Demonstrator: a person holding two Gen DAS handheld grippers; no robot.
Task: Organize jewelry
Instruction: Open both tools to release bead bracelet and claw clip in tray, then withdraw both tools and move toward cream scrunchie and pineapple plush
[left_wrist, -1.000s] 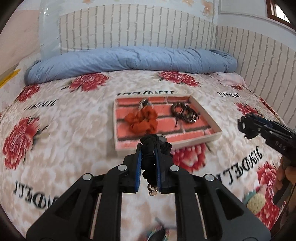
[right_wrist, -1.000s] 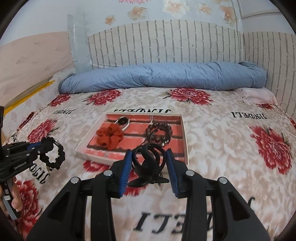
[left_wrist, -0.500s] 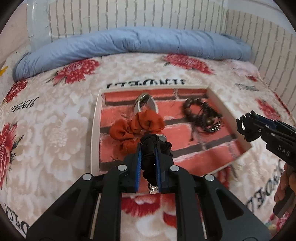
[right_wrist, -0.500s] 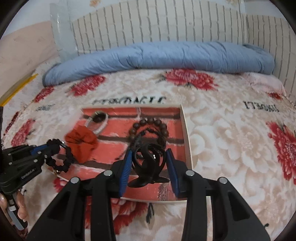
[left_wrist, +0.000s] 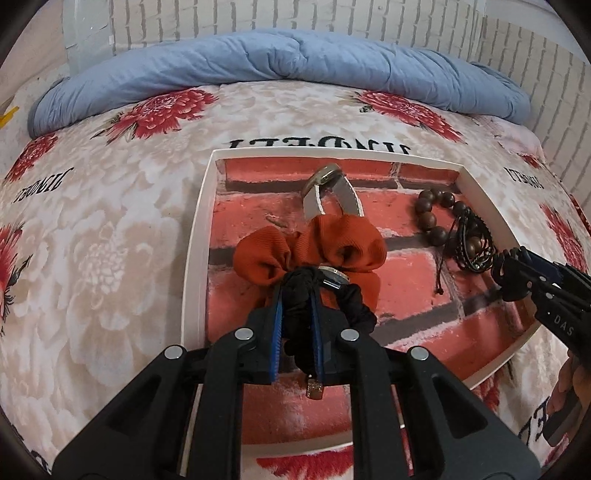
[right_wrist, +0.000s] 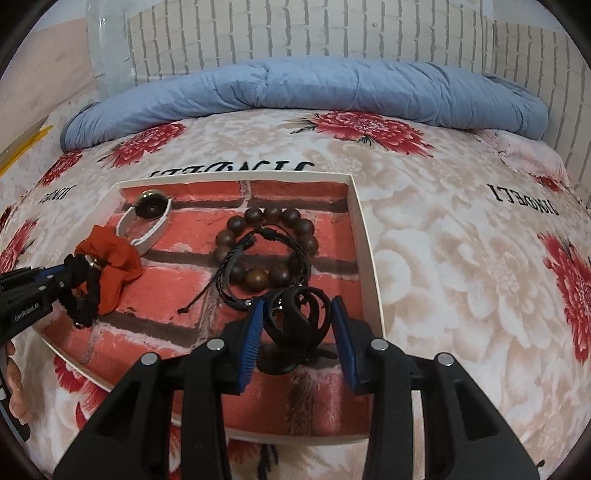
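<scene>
Two grippers are over the tray (left_wrist: 207, 206) on the flowery bed. The left gripper (left_wrist: 297, 321) squeezes a black braided bracelet (left_wrist: 301, 295) just above the orange scrunchie (left_wrist: 314, 247). The right gripper (right_wrist: 297, 325) holds a black hair claw (right_wrist: 297, 317) between its blue pads, near the wooden bead bracelet (right_wrist: 258, 275). A white watch (right_wrist: 147, 218) lies at the tray's far side

White brick wall (right_wrist: 303, 33); floral bedspread (right_wrist: 461, 258); blue duvet (right_wrist: 314, 88).

"GenRobot.AI" on left gripper (right_wrist: 70, 280); bedspread (right_wrist: 461, 258) lettering.
</scene>
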